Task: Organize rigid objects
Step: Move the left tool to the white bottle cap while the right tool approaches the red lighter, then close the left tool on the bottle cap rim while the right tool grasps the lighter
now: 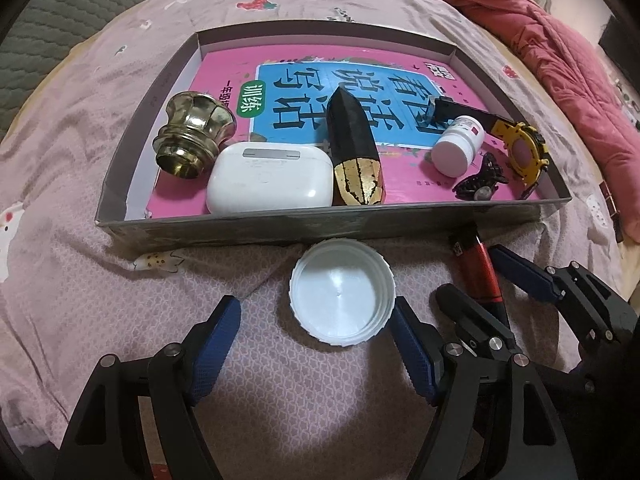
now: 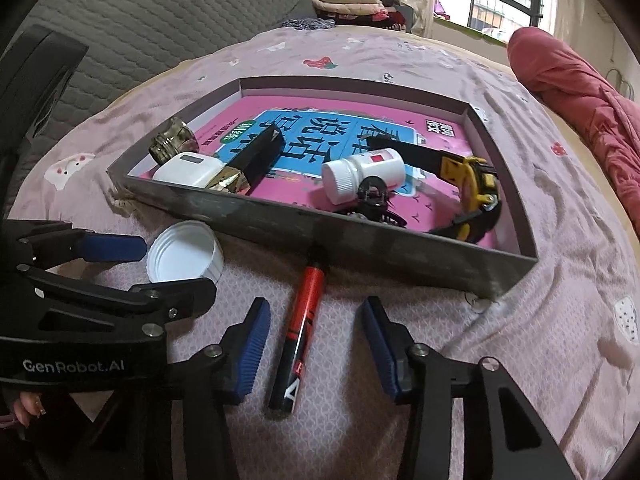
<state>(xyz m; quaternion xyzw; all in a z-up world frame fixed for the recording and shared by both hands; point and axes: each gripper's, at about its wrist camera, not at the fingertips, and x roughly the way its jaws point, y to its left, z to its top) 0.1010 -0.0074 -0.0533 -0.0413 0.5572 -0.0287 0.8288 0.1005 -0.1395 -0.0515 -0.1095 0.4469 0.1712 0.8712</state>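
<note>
**Both tongs open, cap and marker outside tray**

Left wrist: left tongs (image 1: 316,332) open, straddling the upturned white cap (image 1: 342,291) on the bed sheet (image 1: 80,264), just in front of the tray (image 1: 304,226).

Right wrist: right tongs (image 2: 316,344) open around the red-black marker (image 2: 302,332), not gripping it; the marker's tip touches the tray wall.

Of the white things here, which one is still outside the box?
The loose white cap, lying open side up on the bedsheet between the left gripper's fingers. The earbud case and pill bottle are already inside the box.
</note>
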